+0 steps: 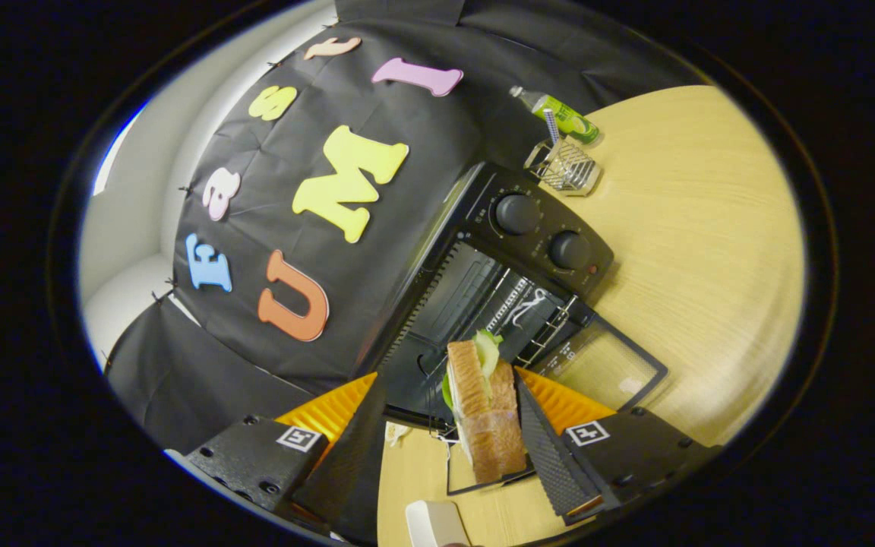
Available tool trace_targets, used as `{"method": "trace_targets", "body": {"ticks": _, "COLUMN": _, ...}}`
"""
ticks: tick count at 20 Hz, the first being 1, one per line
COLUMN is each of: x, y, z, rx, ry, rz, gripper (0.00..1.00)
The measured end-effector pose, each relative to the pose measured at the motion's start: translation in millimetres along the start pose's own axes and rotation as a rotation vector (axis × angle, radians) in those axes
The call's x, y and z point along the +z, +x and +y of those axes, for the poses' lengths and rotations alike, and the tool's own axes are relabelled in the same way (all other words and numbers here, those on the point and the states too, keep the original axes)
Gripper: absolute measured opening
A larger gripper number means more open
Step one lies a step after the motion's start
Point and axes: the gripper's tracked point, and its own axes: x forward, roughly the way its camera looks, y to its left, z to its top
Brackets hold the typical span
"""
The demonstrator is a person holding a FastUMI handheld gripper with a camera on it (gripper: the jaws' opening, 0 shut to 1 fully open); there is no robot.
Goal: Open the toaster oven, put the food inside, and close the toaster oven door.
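Between the two fingers of the gripper (pixel 449 414) sits a sandwich (pixel 485 414), standing on edge with its crust facing the camera; one finger lies against its side, while the other stands clearly apart with a gap of table showing, so the jaws are open and I would not call this a firm grip. Just beyond the fingertips the toaster oven (pixel 513 266) stands on the wooden table (pixel 696 251) with its glass door (pixel 608 368) dropped flat and the dark cavity exposed, so the opening step looks done and the loading step is in hand. The sandwich seems to rest at the mouth of the oven, on or near the lowered door and the wire rack (pixel 517 311), though exactly what bears it is hard to tell. The next move probably calls for pushing or carrying it deeper onto the rack, level and gently, since soft bread dents and the green lettuce at its far end could slip out. The oven is black painted metal with two round knobs (pixel 517 214) on its panel; the rack is thin bright wire. Farther back stand a small wire basket (pixel 567 165) and a green plastic bottle (pixel 563 114) lying near the wall.
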Motion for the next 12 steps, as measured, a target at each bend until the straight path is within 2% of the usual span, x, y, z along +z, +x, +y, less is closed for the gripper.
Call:
{"method": "trace_targets", "body": {"ticks": 5, "x": -6, "y": 21, "z": -4, "rx": -0.008, "ry": -0.046, "rz": 0.061, "gripper": 1.0}}
{"method": "trace_targets", "body": {"ticks": 10, "x": -4, "y": 21, "z": -6, "rx": 0.041, "ry": 0.014, "rz": 0.108, "gripper": 0.55}}
{"method": "trace_targets", "body": {"ticks": 12, "x": 2, "y": 20, "z": 1, "rx": 0.095, "ry": 0.05, "rz": 0.107, "gripper": 0.43}}
